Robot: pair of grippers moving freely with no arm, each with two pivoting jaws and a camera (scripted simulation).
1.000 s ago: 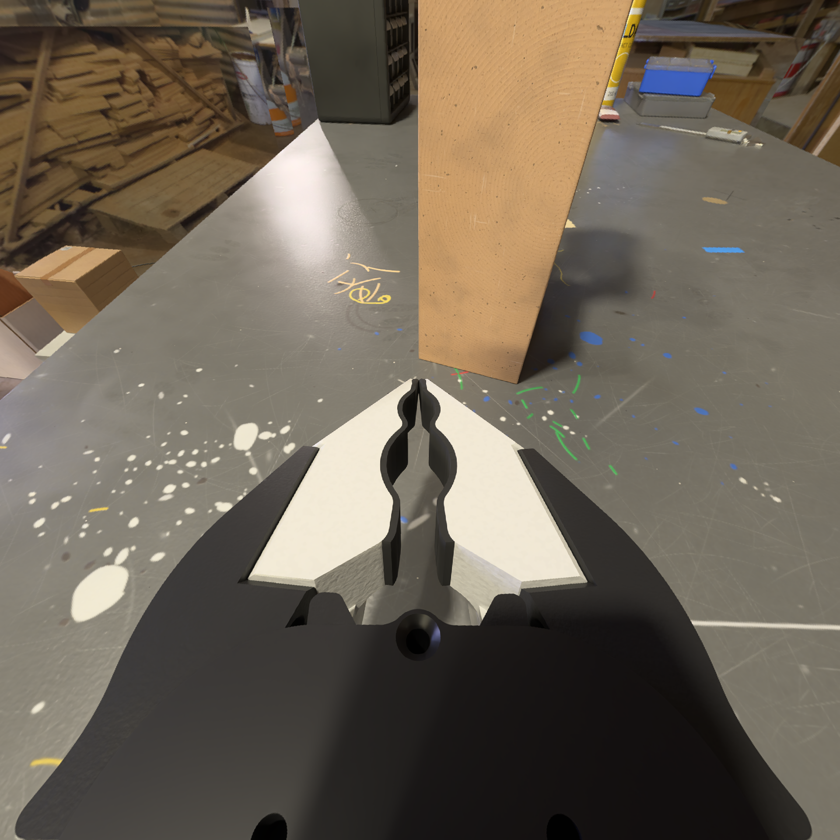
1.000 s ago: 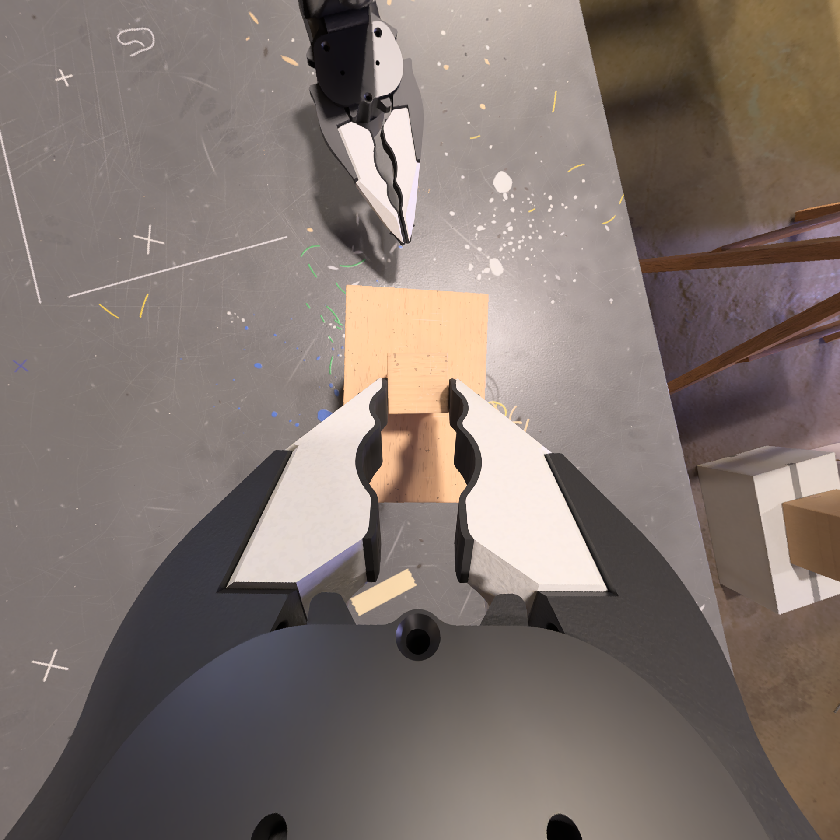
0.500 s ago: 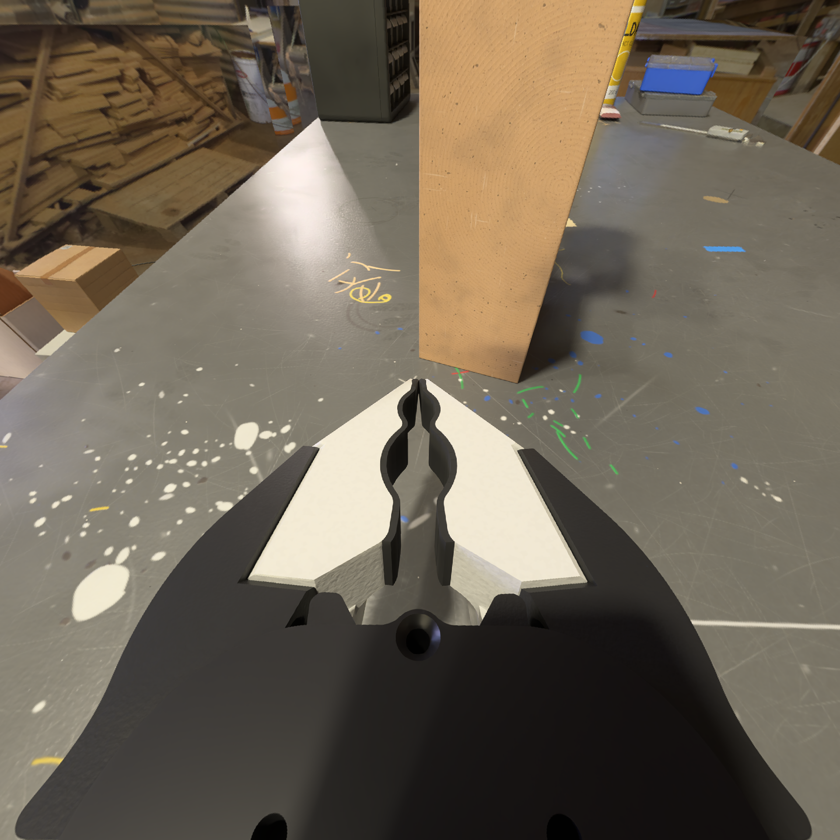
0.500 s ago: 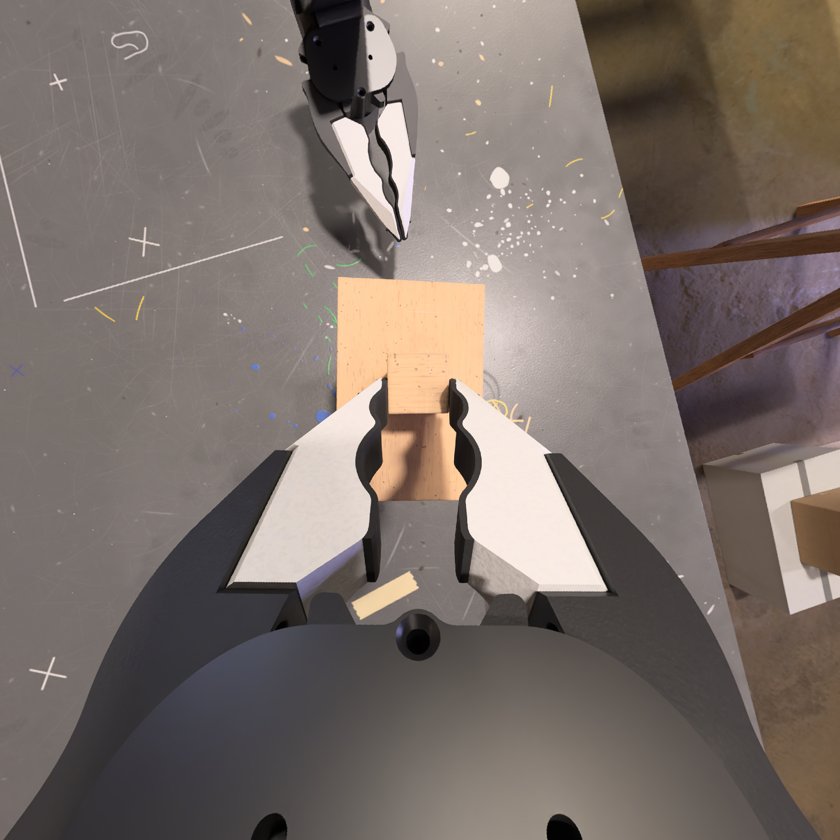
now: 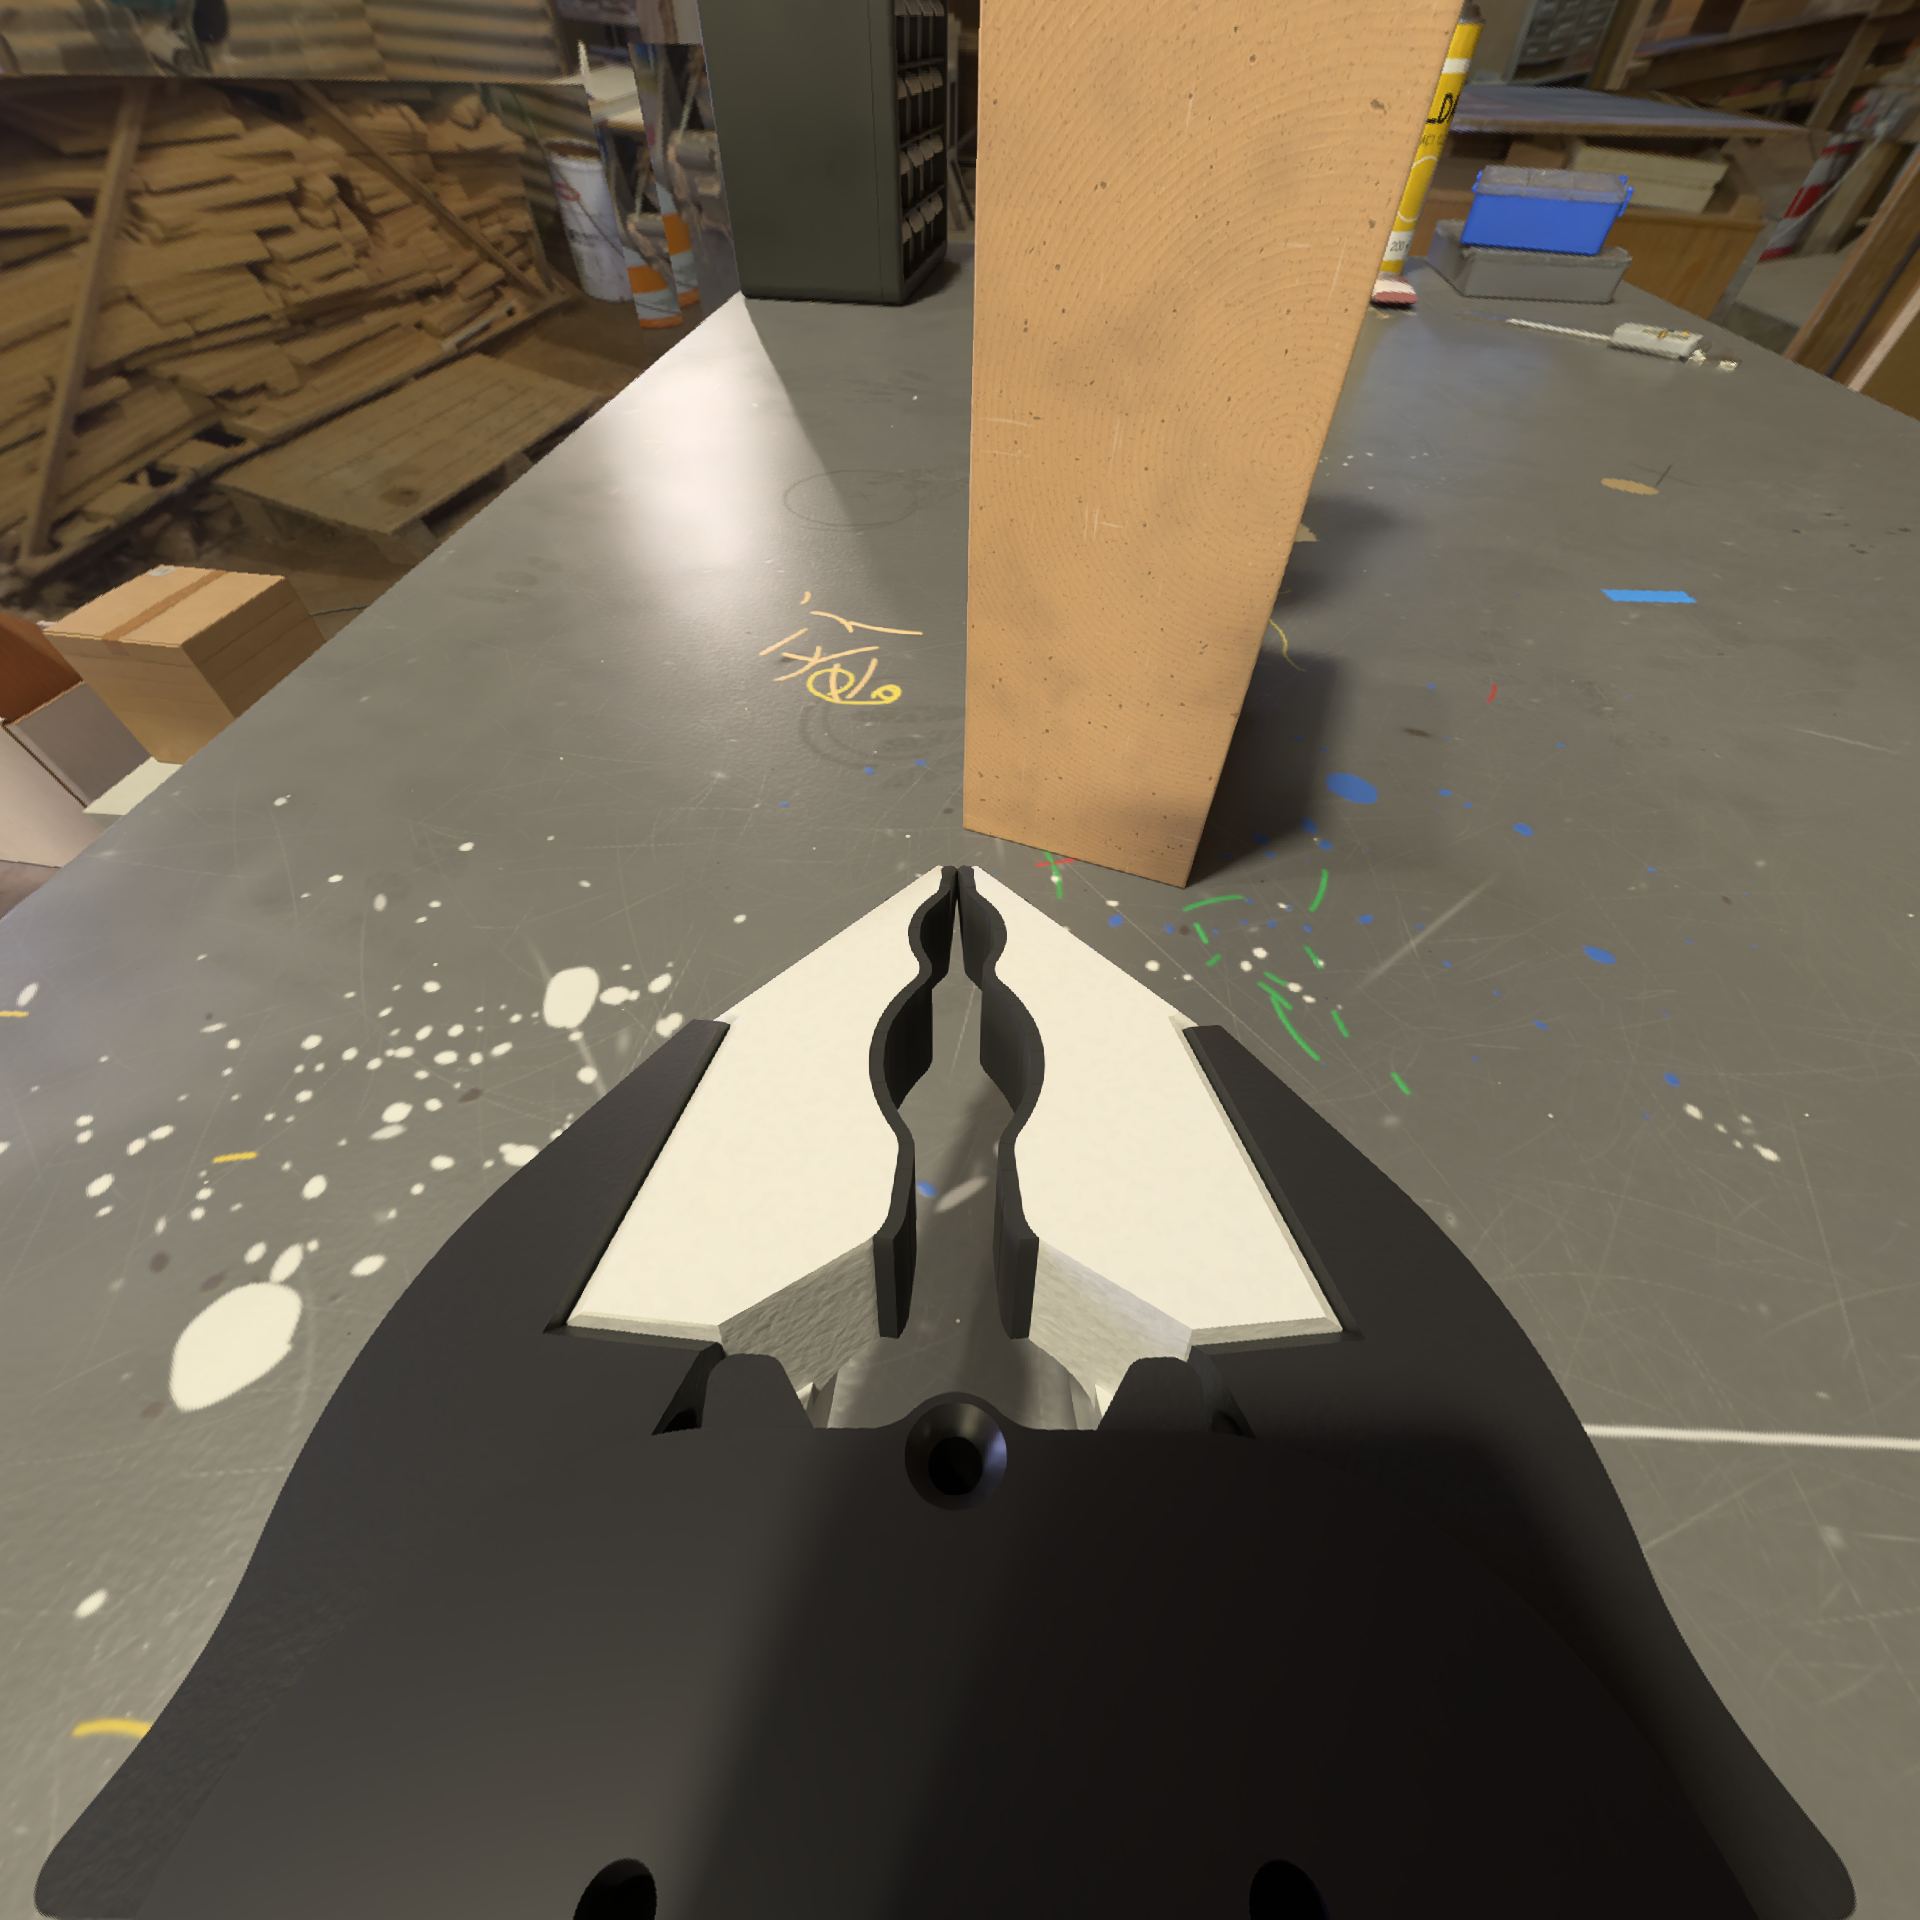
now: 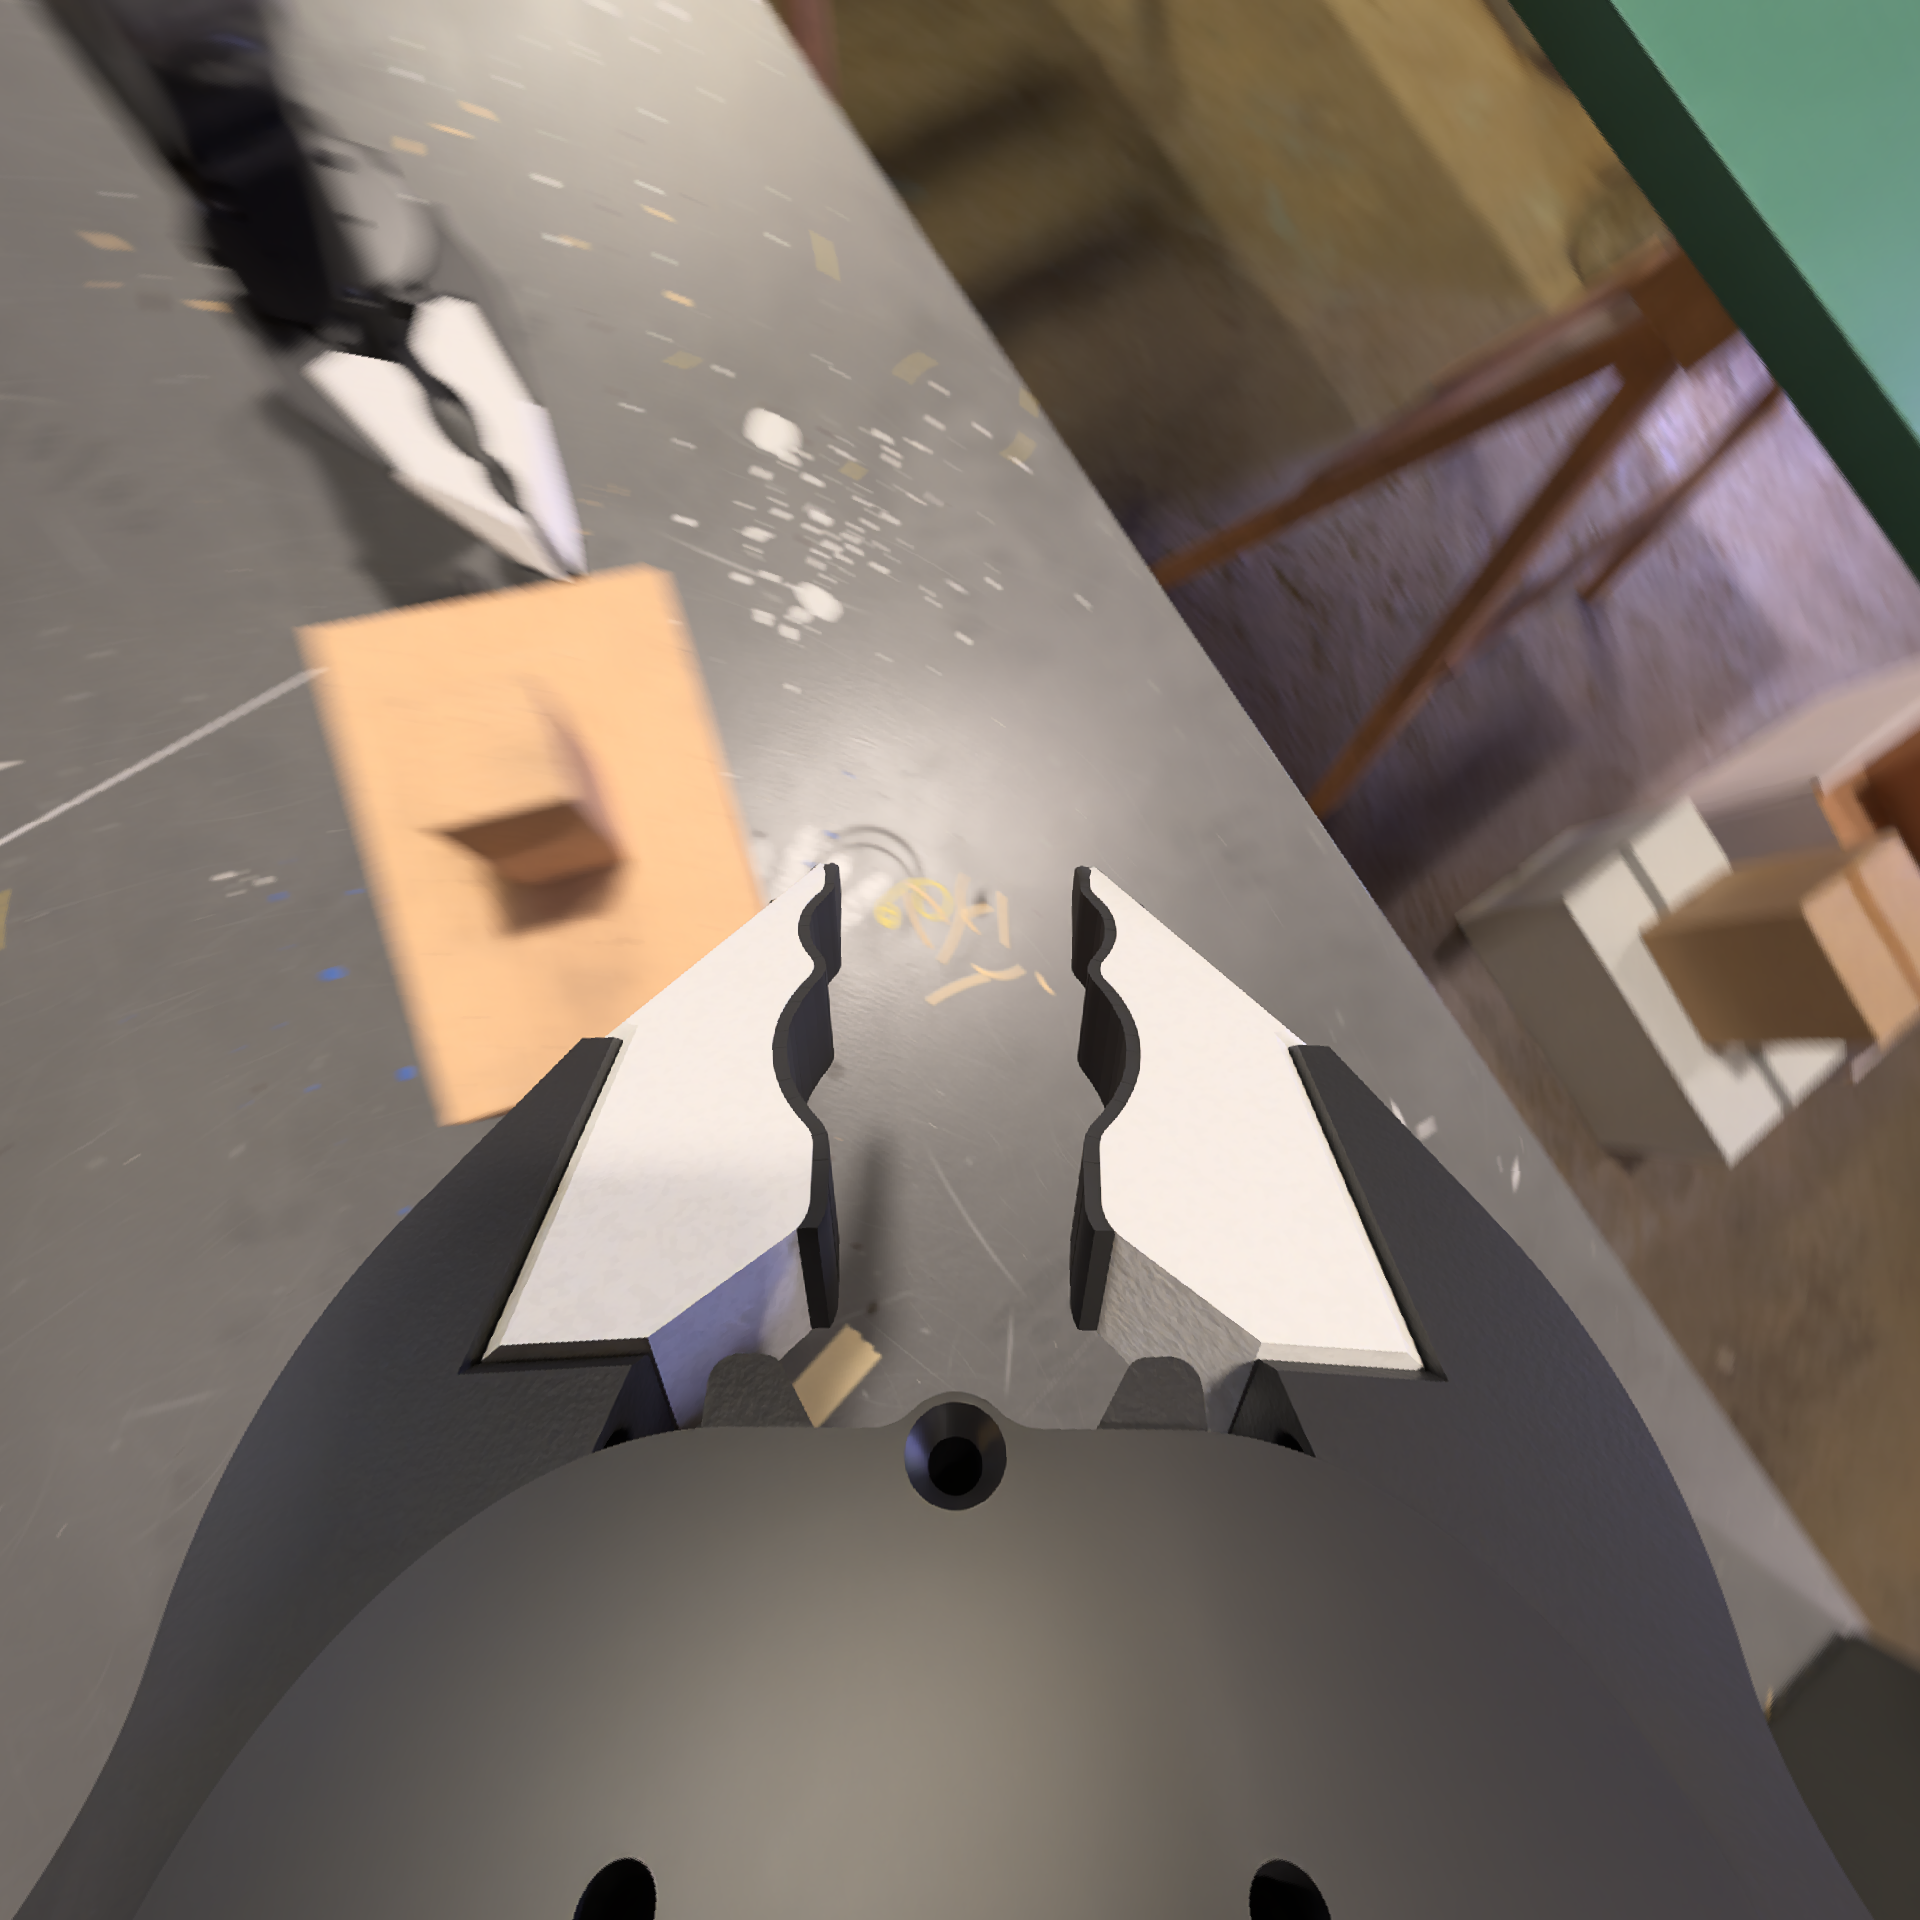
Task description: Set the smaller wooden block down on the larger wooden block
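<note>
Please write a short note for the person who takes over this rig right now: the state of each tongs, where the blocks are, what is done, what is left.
Right tongs: open, empty, off to the side of the blocks above the table.
Left tongs: shut, empty, low over the table, tips just short of the larger wooden block.
Blocks: the smaller wooden block sits on top of the larger one; the view is blurred, so its exact seating is unclear.
Done: the placing, it seems.
Left: check that it rests steady.

Tan wooden block (faint rings), grey paint-flecked table.
</note>
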